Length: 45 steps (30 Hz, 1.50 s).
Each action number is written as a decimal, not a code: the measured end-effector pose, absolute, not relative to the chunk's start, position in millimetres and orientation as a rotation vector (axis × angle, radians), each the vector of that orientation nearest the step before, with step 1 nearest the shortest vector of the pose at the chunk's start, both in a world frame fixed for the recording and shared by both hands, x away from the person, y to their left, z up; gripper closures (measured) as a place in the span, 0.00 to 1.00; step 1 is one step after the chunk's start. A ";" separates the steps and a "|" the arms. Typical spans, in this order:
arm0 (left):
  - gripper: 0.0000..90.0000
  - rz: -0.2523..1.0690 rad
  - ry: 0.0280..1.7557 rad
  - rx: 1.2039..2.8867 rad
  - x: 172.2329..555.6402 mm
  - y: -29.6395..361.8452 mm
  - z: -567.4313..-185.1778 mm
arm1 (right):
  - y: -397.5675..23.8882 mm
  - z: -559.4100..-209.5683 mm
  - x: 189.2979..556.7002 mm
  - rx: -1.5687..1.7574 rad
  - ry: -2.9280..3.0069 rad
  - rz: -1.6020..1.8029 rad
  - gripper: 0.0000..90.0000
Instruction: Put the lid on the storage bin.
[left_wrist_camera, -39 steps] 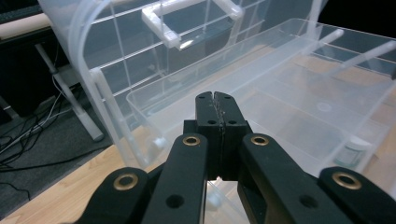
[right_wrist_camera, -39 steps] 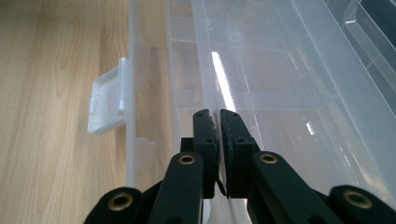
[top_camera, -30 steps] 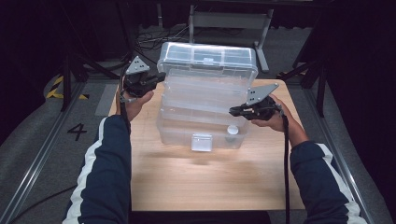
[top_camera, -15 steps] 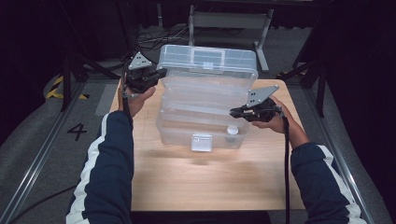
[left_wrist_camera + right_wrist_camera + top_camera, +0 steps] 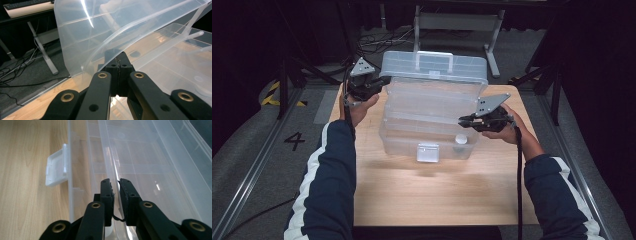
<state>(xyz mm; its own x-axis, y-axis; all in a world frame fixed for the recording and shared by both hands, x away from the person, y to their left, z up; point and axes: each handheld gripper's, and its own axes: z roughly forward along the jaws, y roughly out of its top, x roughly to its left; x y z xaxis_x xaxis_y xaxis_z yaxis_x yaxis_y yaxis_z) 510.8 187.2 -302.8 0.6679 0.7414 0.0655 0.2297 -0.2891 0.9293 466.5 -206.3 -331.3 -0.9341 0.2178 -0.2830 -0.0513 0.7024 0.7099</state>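
My left gripper [image 5: 119, 65] has its jaws pressed together on the thin edge of the clear lid [image 5: 434, 67], which I hold raised at the upper centre of the high view. My right gripper [image 5: 116, 185], at the right of that view, has just been easing its jaws apart; a narrow gap shows between them, with the rim of the inner tray [image 5: 110, 162] running up into it, and I cannot tell whether the pads grip that rim or only frame it. Beyond them, the clear plastic box [image 5: 428, 142] sits at the middle of the wooden table [image 5: 432, 192], its white latch [image 5: 427, 152] facing me and a small round white thing [image 5: 460, 139] inside near its right end. I judge I am opening the box out, lid lifted and tray being let go. Next I must free the right jaws from the rim without dragging it, while the left holds the lid steady
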 end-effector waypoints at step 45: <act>1.00 0.596 0.686 1.872 487.6 196.7 -314.0 | -304.3 -347.9 416.0 0.561 2.313 1.253 0.61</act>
<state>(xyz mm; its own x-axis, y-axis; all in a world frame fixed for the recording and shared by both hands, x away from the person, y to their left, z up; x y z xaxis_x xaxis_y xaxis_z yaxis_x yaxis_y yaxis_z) 487.6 196.7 -314.0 0.7161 0.6913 0.0961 0.1909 -0.3265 0.9257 416.0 -304.3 -347.9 -0.8170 0.5442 -0.1906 0.1375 0.5049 0.8521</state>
